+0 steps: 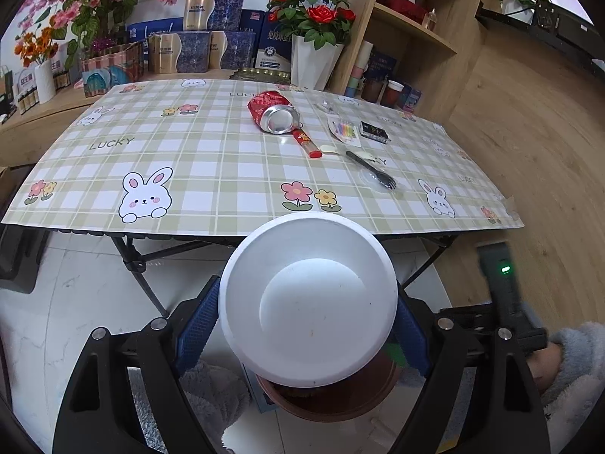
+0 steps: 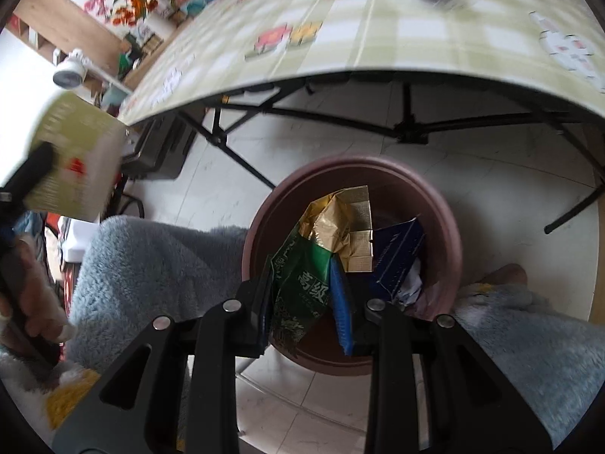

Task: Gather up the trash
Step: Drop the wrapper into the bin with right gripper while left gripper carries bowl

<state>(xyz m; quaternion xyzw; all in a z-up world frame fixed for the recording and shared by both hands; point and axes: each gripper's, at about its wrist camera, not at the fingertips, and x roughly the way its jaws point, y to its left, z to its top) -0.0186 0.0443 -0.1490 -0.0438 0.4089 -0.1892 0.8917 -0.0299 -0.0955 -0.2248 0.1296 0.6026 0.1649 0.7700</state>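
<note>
left gripper (image 1: 308, 316) clamped on white bowl (image 1: 308, 299), right gripper (image 2: 302, 302) pinching green packet (image 2: 298, 287) over brown bin (image 2: 446, 234)

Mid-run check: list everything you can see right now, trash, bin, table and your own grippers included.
bowl: one, white, held in the left gripper over the bin
bin: one, brown, on the floor in front of the table
wrapper: one, green, between the right gripper's fingers above the bin
foil packet: one, gold, in the bin
blue carton: one, in the bin
can: one, red, lying on the table
red tube: one, beside the can
fork: one, black, on the table
table: one, green check cloth
left gripper: black, blue pads
right gripper: black
</note>
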